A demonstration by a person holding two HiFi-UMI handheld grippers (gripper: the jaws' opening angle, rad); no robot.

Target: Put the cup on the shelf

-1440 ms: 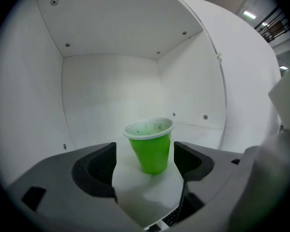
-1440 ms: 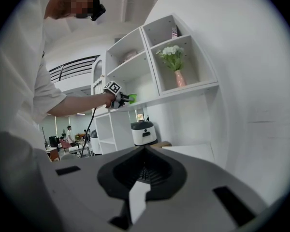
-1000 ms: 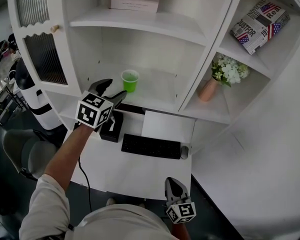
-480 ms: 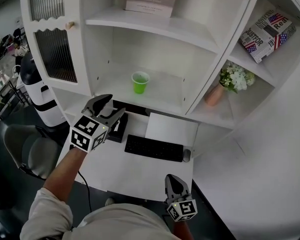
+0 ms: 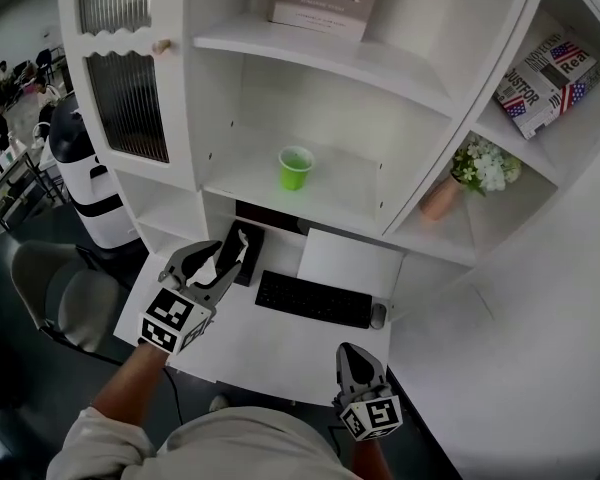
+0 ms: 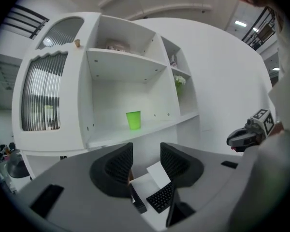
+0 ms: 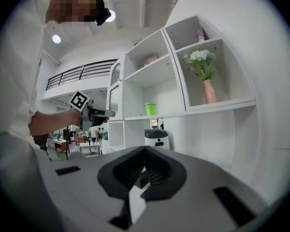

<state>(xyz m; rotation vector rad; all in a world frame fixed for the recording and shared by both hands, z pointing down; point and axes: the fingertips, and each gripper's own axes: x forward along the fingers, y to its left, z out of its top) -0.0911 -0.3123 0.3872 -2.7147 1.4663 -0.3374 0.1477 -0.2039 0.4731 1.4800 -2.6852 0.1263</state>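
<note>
A bright green plastic cup (image 5: 295,167) is set off against the white wooden shelf unit (image 5: 320,58), which is plain white throughout. In the shelf unit's right-hand bays a pale pink vase (image 5: 441,199) of white flowers (image 5: 487,165) with green leaves is seen. Above it lies a cardboard box (image 5: 550,71) printed in black-and-white newsprint with red, white and blue flag patches. The shelf unit's left door is filled with grey ribbed glass (image 5: 128,105). Below the shelf unit, a black keyboard (image 5: 313,299) and a plain white sheet (image 5: 348,263) are shown on a white desk (image 5: 250,343).
</note>
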